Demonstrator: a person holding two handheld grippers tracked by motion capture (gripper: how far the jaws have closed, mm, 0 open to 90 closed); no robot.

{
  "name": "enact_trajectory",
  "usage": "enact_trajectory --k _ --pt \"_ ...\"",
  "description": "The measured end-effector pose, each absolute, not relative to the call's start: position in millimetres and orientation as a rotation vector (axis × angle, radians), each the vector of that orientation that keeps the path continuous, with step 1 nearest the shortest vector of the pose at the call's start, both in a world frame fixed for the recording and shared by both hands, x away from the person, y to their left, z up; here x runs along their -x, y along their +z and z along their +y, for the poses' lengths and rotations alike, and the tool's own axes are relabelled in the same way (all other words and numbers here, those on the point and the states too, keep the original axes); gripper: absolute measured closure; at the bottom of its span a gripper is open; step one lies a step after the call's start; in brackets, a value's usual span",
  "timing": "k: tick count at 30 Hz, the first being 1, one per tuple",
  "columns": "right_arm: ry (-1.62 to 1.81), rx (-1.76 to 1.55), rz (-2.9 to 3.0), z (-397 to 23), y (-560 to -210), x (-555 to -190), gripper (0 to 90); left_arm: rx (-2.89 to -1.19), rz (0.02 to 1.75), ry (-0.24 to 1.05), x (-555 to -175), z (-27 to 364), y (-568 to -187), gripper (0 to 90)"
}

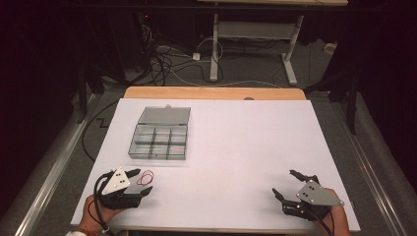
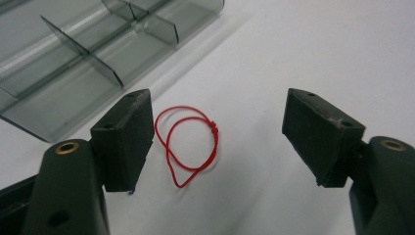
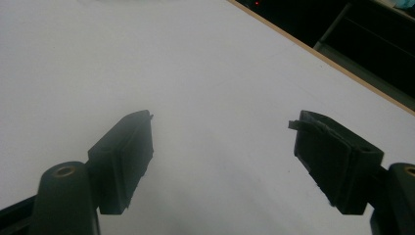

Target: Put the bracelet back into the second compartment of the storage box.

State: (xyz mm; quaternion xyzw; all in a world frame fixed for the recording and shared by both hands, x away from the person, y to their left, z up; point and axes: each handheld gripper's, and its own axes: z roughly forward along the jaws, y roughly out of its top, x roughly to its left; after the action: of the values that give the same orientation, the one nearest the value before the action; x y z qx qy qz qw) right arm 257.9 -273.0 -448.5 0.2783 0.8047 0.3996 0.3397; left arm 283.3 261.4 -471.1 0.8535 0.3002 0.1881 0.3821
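Your left gripper [image 2: 218, 142] stood wide over the red string loop [image 2: 188, 144] near the table's front left corner, beside the box [image 1: 160, 135]; thin and flat, it risked slipping the pads

No readable text anywhere (labels, brands, numbers).

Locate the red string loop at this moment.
The red string loop lies flat on the white table, near the left side in the high view, between the open left gripper's fingers and just short of the clear compartment box.
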Motion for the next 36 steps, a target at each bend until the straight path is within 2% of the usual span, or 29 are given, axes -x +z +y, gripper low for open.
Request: enact_trajectory --k 4,5,9,11,13,14,17,19,22,23,26,36 --pt "1.044 -0.718 2.104 -271.3 -448.7 -256.7 23.2 -2.184 0.791 0.441 -286.8 262.6 -474.4 28.7" --pt "1.038 -0.711 2.116 -269.3 -450.0 -257.8 23.2 -2.192 0.789 0.43 -288.0 262.1 -475.3 32.7" --pt "1.026 -0.704 2.132 -267.3 -452.3 -259.2 23.2 -2.217 0.821 0.393 -295.7 260.7 -477.6 37.2" --pt "1.027 -0.695 2.134 -267.2 -453.1 -258.0 23.2 -2.211 0.821 0.366 -298.7 261.6 -478.3 46.2" --pt "1.034 -0.694 2.13 -268.1 -453.1 -257.6 23.2 -2.239 0.827 0.344 -301.3 261.1 -480.2 49.3" --pt "1.034 -0.694 2.13 -268.1 -453.1 -257.6 23.2 -2.259 0.831 0.321 -302.3 260.7 -482.2 54.0" --pt "1.03 -0.697 2.129 -269.6 -453.5 -257.5 23.2 -2.253 0.847 0.289 -303.5 261.4 -482.5 57.0" --pt "1.032 -0.699 2.125 -270.4 -453.0 -256.8 23.2 -2.24 0.885 0.281 -305.3 263.5 -482.0 68.0" --pt "1.02 -0.688 2.119 -270.3 -452.2 -255.7 23.2 -2.257 0.886 0.29 -305.6 264.0 -480.6 71.9" --pt "1.022 -0.688 2.117 -270.6 -451.9 -255.1 23.2 -2.264 0.88 0.285 -304.9 263.4 -479.9 82.2" --pt "1.02 -0.689 2.117 -270.5 -452.2 -255.3 23.2 -2.282 0.861 0.291 -303.1 261.1 -479.1 85.9" --pt "1.021 -0.686 2.122 -271.0 -452.2 -255.6 23.2 -2.229 0.852 0.339 -297.9 264.9 -469.9 86.2"
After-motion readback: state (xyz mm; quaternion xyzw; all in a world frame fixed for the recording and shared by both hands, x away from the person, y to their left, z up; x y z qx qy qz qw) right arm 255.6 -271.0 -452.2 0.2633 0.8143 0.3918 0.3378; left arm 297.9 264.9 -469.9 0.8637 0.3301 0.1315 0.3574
